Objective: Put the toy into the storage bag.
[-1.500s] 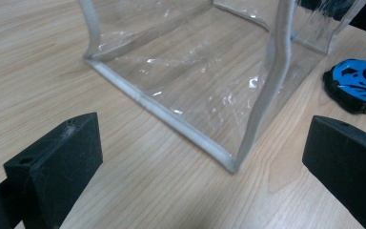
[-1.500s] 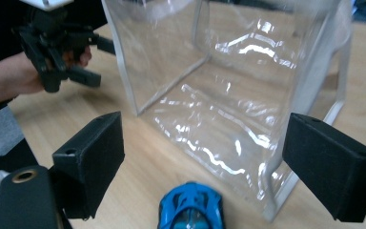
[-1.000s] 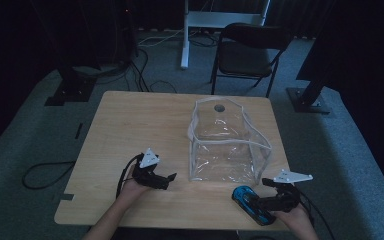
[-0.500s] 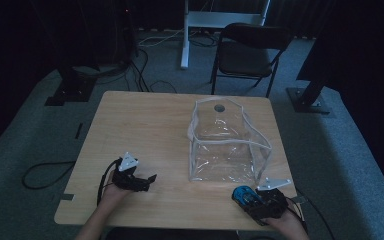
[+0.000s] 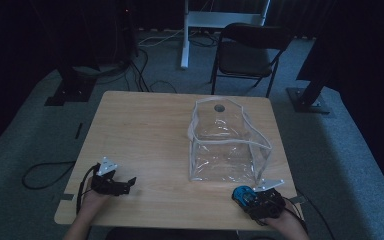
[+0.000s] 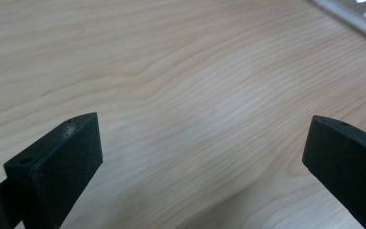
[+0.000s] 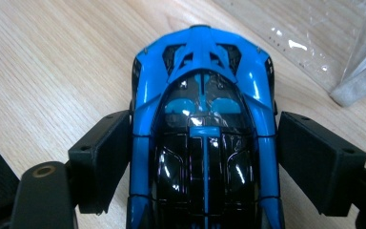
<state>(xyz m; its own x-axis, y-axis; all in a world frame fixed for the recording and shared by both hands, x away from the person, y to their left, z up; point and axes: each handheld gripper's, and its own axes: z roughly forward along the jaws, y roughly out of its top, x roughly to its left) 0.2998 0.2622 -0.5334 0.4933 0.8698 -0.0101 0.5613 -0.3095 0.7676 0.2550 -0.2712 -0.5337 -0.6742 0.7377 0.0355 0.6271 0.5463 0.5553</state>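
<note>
Right tongs (image 7: 205, 157) closing around blue car (image 7: 202, 143) near table edge (image 5: 180, 226); left tongs (image 6: 205, 157) wide, empty.

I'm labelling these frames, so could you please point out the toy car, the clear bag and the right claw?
Toy car (image 7: 202, 90), right gripper view, on its blue roof.
Clear bag (image 5: 227, 150), high view, on its near transparent wall.
Right claw (image 7: 205, 162), right gripper view, midway between its black tips, which flank the car.
</note>
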